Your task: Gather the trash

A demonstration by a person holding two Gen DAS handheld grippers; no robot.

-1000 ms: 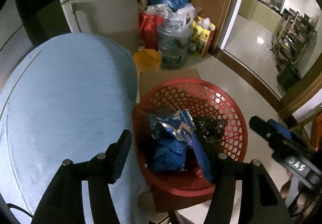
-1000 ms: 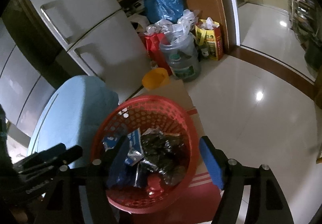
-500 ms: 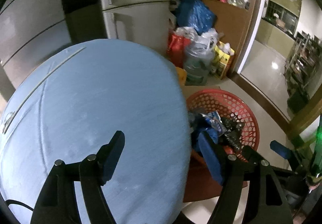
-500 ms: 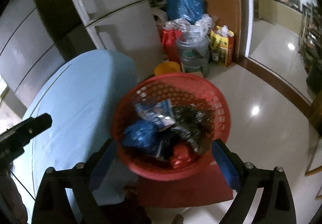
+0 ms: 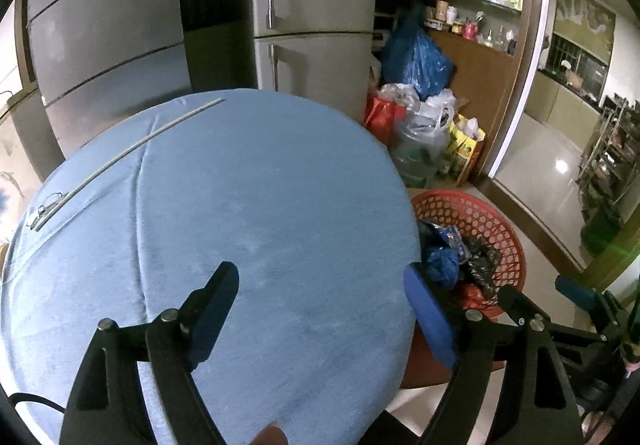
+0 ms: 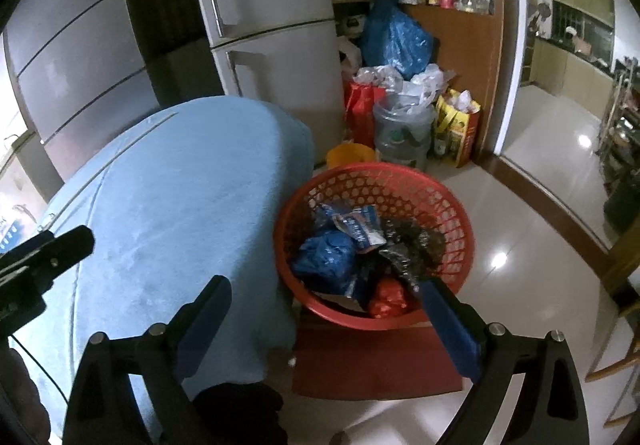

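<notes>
A red mesh basket [image 6: 448,201] stands on a red stool [image 6: 372,361] beside a round table with a light blue cloth [image 5: 248,213]. It holds blue wrappers [image 6: 328,259], black crumpled bags [image 6: 412,245] and a red bag [image 6: 388,295]. The basket also shows in the left wrist view [image 5: 484,221]. My left gripper [image 5: 320,305] is open and empty above the table near its right edge. My right gripper [image 6: 324,321] is open and empty, above the table edge and the basket's near rim. The tabletop shows no trash.
A metal strip [image 5: 120,161] lies on the cloth at the far left. Grey fridges [image 5: 312,13] stand behind the table. Bags, a water jug [image 6: 404,133] and a yellow bucket [image 6: 350,155] crowd the floor by a wooden shelf. Tiled floor [image 6: 540,213] lies to the right.
Both grippers have pulled back and up from the basket. The left one swung left over the table. Both stay open and empty.
</notes>
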